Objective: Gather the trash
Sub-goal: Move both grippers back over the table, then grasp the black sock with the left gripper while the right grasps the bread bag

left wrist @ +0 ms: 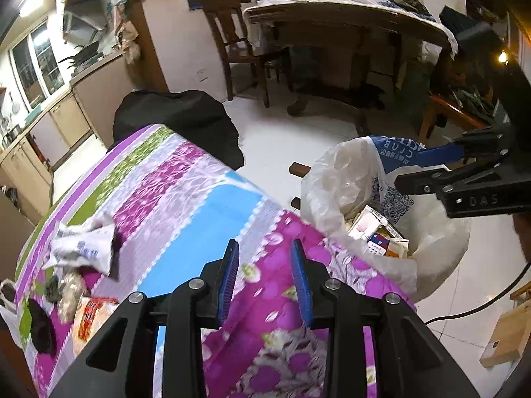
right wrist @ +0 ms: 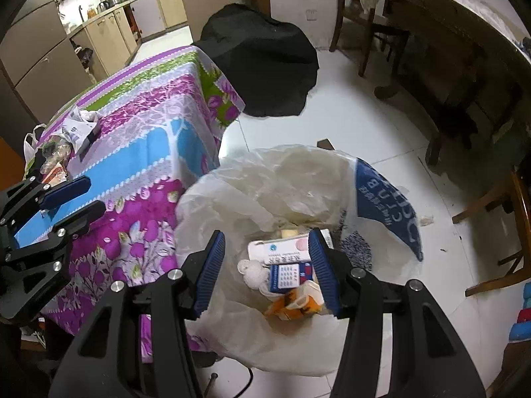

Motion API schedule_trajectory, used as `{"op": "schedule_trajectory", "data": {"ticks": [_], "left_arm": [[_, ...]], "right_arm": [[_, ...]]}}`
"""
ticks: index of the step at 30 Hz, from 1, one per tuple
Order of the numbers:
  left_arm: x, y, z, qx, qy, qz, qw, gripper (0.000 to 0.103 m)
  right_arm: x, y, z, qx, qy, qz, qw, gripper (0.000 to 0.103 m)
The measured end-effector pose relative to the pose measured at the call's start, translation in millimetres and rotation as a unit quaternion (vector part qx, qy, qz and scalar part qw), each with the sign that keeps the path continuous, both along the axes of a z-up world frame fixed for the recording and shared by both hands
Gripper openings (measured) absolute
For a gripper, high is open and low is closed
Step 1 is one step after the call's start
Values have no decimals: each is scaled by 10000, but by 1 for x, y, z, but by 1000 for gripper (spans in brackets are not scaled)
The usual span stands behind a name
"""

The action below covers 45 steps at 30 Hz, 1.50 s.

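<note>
A bin lined with a white plastic bag (right wrist: pixel 252 199) stands on the floor beside the table; it also shows in the left wrist view (left wrist: pixel 335 179). Inside lie a white box (right wrist: pixel 282 248), a blue-and-white carton (right wrist: pixel 288 277) and an orange pack (right wrist: pixel 295 305). My right gripper (right wrist: pixel 267 270) is open and empty, right above the bag's mouth. My left gripper (left wrist: pixel 267 278) is open and empty over the flowered tablecloth (left wrist: pixel 186 199). Crumpled white paper (left wrist: pixel 83 248), a clear wrapper (left wrist: pixel 69 293) and an orange packet (left wrist: pixel 89 315) lie at the table's left end.
A black cloth-covered shape (right wrist: pixel 262 56) stands past the table's far corner. A wooden dining table (left wrist: pixel 348 16) and chair (left wrist: pixel 232 33) stand behind. Kitchen cabinets (right wrist: pixel 99 39) line the left. A cable (left wrist: pixel 481 305) runs across the white floor.
</note>
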<state>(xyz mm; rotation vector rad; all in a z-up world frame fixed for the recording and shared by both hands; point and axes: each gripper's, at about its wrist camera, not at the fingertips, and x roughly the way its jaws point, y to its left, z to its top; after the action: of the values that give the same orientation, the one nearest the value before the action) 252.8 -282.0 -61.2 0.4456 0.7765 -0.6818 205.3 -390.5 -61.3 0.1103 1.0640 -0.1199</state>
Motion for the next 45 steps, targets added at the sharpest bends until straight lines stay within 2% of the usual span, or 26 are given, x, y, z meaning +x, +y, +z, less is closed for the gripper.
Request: {"op": "schedule_trajectory", "data": {"ticks": [3,7,13,21,29,32,35,39,41,45], "left_arm": [[-3,20,4,-37,-110,144,9998,34],[-3,48,10,-197,-100,423,9989,35],[4,97,17,-422,-59,948,9946,36],[7,167,24,-471,-174,1561,9865,36],[24,254,22,-518,-231,2431,9683,36],[43,288,18,-589,-234,2717,9603,37],[63,313,10,-713,-71,2876,9551,39],[93,333,-5,-721,-15,3035,9501,46],[107,336,-12,-678,31,3025,9507,51],[124,330,-17,-814,-72,2871,9544,69]], "right_arm": [[-1,13,-1,26,-126,30,9999,50],[-3,37,2,-191,-400,128,9989,50],[0,73,1,244,-744,325,9964,50],[14,138,-9,520,-755,786,9927,50],[29,201,-21,851,-722,1178,9867,50],[35,225,-19,914,-825,1246,9845,51],[38,238,-18,876,-920,1237,9842,52],[40,246,-19,880,-939,1196,9844,55],[42,246,-22,867,-888,1155,9855,55],[49,248,-29,902,-766,1061,9873,56]]}}
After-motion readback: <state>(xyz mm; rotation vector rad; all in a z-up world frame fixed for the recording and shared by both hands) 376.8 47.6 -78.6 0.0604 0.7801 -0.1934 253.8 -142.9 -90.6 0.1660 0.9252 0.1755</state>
